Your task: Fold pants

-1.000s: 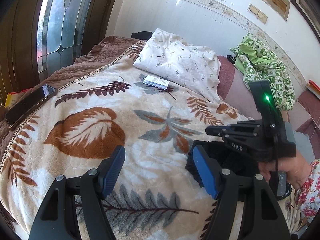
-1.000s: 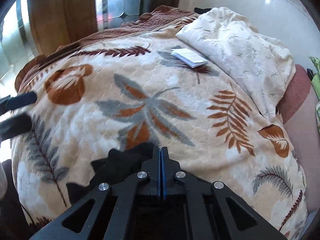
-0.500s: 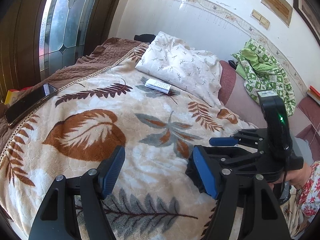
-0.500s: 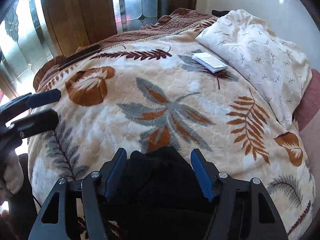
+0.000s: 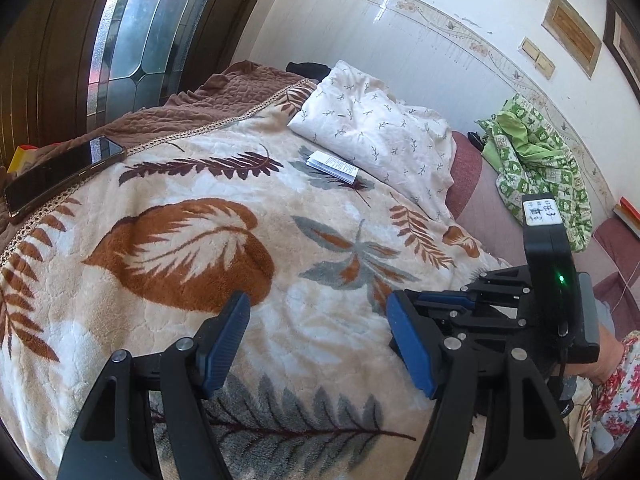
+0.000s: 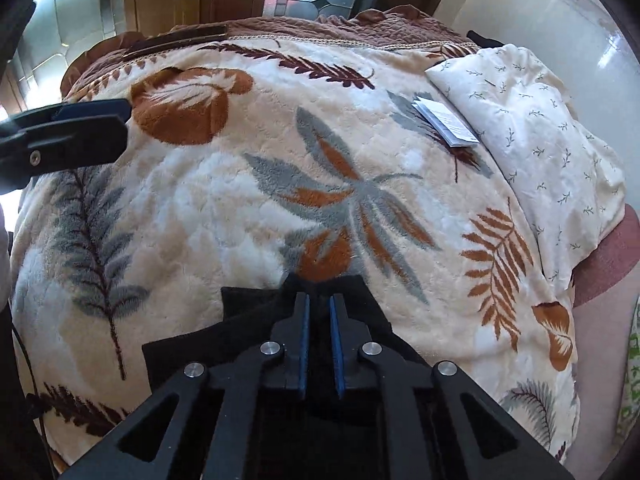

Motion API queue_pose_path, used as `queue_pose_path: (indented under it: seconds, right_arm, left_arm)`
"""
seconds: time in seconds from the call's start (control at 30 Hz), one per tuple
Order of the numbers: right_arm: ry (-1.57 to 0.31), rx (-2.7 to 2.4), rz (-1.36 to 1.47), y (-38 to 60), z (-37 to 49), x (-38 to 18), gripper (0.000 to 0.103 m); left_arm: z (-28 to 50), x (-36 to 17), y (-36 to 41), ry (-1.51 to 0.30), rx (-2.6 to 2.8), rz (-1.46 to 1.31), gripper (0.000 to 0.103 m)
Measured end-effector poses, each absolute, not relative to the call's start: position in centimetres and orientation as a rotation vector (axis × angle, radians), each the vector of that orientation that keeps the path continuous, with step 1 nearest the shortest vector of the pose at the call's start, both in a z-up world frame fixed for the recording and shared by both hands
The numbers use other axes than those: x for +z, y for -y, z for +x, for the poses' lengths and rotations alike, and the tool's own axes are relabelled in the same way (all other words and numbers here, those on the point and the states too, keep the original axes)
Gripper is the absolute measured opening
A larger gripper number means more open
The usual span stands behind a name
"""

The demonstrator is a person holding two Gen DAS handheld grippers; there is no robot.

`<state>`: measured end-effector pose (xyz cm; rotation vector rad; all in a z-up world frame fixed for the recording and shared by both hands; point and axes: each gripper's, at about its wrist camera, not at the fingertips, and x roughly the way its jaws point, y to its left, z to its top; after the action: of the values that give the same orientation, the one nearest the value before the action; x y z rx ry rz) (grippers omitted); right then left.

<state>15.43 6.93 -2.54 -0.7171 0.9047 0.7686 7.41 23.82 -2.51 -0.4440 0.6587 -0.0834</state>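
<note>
Lying at the near edge of the bed, the black fabric pants (image 6: 240,332) are bunched on the cream fleece blanket with brown and grey leaf prints (image 6: 224,208). The right tongs (image 6: 320,320) sit low over that dark cloth, their blue-padded fingers (image 6: 304,336) drawn nearly together with only a narrow slot between them and black fabric in the slot; whether they actually pinch it I cannot tell. The left tongs (image 5: 320,332) hover above bare blanket with their jaws spread wide and nothing between them. Farther up the bed, a white pillow with small sprig print (image 5: 372,136) lies near the wall, a small white printed leaflet (image 5: 332,166) just beside it. A black smartphone (image 5: 60,174) rests on the brown quilted bedspread (image 5: 192,104) at the far left edge.
</note>
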Motion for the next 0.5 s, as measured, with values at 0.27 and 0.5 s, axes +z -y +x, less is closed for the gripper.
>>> queue_pose_path:
  seconds: [0.27,0.5]
  right_arm:
    - [-0.97,0.632,-0.522,-7.7,19.6,-2.6,0.015]
    - [-0.938,0.616,-0.231,-3.2,19.6,1.2,0.05]
  left_arm:
    - [7.5,-2.9,-24.0,-0.66,-0.086,-0.451,0.07]
    - [7.6,-3.3,-23.4,-0.678,-0.079,-0.418,0.07]
